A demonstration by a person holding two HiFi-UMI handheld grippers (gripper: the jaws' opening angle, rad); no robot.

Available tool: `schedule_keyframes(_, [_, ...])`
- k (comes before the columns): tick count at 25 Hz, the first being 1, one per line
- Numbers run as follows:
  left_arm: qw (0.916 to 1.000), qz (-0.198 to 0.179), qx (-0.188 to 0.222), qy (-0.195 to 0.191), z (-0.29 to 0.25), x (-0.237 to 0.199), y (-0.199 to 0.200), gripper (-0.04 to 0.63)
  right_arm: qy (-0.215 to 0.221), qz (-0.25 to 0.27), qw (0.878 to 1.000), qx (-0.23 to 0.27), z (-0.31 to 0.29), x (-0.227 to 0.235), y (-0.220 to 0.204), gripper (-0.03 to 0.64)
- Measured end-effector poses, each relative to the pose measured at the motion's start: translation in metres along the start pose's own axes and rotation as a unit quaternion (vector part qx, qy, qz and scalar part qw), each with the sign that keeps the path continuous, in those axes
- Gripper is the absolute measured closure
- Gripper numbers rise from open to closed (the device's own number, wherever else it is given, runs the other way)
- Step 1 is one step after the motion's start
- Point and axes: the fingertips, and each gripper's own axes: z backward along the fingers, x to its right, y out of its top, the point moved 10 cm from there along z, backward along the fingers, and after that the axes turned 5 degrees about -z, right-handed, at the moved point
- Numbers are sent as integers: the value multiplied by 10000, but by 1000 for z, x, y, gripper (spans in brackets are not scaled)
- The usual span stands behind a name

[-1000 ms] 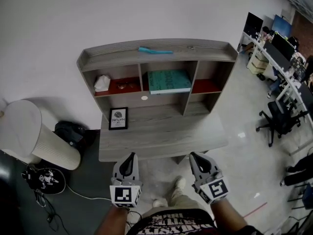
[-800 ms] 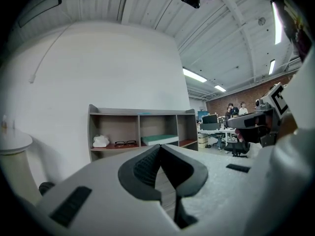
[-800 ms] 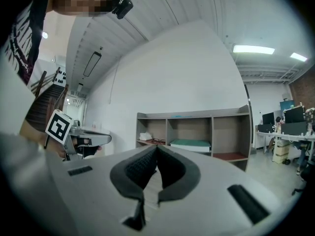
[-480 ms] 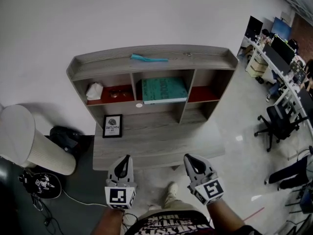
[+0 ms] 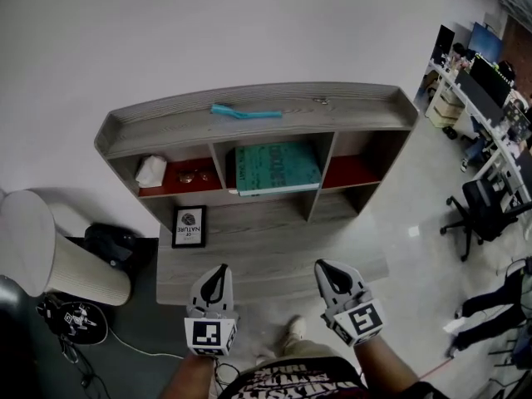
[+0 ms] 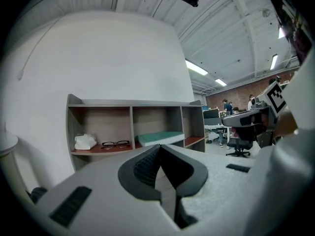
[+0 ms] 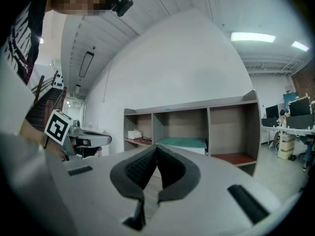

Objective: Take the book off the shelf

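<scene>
Head view: the book, teal, lies flat in the middle compartment of the shelf, its front edge at the lip of the board. Left compartment holds a white wad and glasses. Right compartment shows nothing. A teal item lies on top of the shelf. A framed card stands on the desk below the left compartment.

Left gripper and right gripper hang side by side over the near edge of the desk, well short of the shelf, both pointing at it. In each gripper view the jaw tips meet and nothing sits between them: both are closed and empty.

Assessment: the step in hand is the approach; no contact with the book is made yet.

Recommendations for the step:
- Part the jaws of the working gripper before it reaches the compartment, wide enough to span the book's thickness.
- Turn that gripper so one jaw goes above the cover and one below the front edge; the book lies flat, so a side-to-side opening would find no purchase.
- Enter centred between the two dividers and keep level.
- Grip well in from the edge, since a shallow pinch on a flat book is likely to slip or sag.
- Draw straight back toward the desk, clear of the card.
</scene>
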Motion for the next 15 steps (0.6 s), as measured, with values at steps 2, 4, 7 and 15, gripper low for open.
schedule_keyframes(2, [10000,27,-8,-1,-13,1,-1,592,22,-11,10000,-25,-8,10,-2,612])
schedule_keyframes(4, [10000,36,-29,2,-26,1,-3,592,50,-56,9999,-73,-16,20,-4,612])
schedule_keyframes(7, [10000,8,-62,59,-42,0,1,592,132,-156,9997,-116,-29,33,-5,612])
schedule_keyframes(15, [9993,15,-142,354,-80,5,15,592,400,-280,9985,-252,-59,73,0,612])
